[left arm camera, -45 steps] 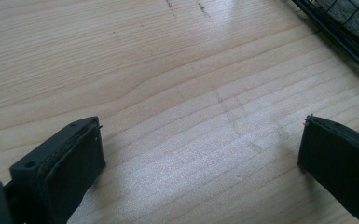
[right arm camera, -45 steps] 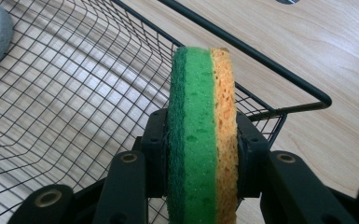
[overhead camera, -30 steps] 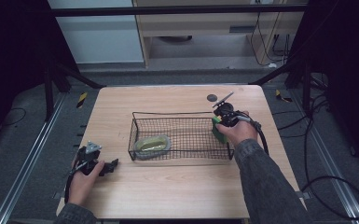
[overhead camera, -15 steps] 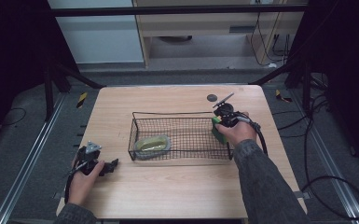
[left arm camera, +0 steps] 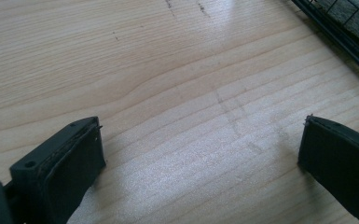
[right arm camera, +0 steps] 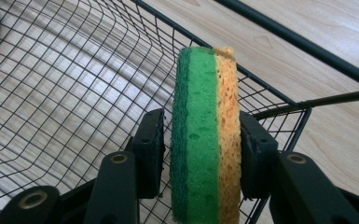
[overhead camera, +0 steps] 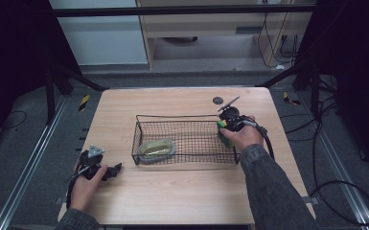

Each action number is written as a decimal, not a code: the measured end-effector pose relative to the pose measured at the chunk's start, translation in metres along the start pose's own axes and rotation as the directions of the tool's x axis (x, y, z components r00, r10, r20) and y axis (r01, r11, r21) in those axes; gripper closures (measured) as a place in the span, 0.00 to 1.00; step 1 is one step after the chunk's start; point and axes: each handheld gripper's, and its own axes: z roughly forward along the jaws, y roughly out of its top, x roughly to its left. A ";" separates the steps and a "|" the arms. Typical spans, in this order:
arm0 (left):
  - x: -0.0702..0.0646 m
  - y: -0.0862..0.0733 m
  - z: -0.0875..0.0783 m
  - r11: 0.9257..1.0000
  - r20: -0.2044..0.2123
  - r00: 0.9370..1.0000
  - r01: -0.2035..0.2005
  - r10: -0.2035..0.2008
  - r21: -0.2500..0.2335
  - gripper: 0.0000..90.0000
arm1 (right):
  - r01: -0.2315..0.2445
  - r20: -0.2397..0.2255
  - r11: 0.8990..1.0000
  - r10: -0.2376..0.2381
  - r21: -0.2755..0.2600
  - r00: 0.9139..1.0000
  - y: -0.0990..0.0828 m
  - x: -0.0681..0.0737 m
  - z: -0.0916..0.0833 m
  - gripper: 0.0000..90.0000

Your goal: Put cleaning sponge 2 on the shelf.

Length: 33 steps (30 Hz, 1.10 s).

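Item: sponge point(right arm camera: 205, 135), green scouring layer bonded to a yellow-orange foam layer.
Location: inside the wire basket point(overhead camera: 187, 120) at its 3 o'clock end, close to the end wall and a corner, on the wooden worktop point(overhead camera: 172, 191); in the high view it shows as a green patch at the right hand.
Orientation: stands on edge, broad faces vertical, green face toward one jaw and yellow face toward the other; long axis runs away from the gripper camera, along the jaws.
Right gripper point(right arm camera: 200, 149): jaws one on each broad face of the sponge; they have just been opening a little with the sponge between them. A thin gap shows on the green side, so the clamp looks released or nearly so.
Left gripper point(left arm camera: 200, 154): jaws wide apart, nothing between them, low over bare worktop at 8 o'clock of the basket.
Other contents: pale green oval dish point(overhead camera: 156, 147) at the basket's 9 o'clock end, well apart from the sponge.
Risk 1: the sponge, balanced on a narrow edge, may topple flat once the jaws leave it.
Risk 2: foam may cling to a pad and be dragged up on withdrawal.
Risk 3: a jaw may snag the mesh or rim, shifting the basket.
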 end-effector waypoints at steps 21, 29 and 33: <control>0.000 0.000 0.000 1.000 0.001 1.000 -0.001 0.001 0.000 0.00 | -0.022 -0.066 0.999 0.019 -0.045 0.998 -0.007 0.013 -0.016 0.52; 0.000 0.000 0.000 1.000 0.001 1.000 -0.001 0.001 -0.001 0.00 | -0.015 -0.090 0.999 0.011 -0.049 0.996 -0.007 0.019 -0.019 0.50; 0.000 0.000 0.000 1.000 0.001 1.000 -0.001 0.001 -0.001 0.00 | -0.006 -0.101 0.999 0.001 -0.046 0.995 -0.007 0.023 -0.019 0.50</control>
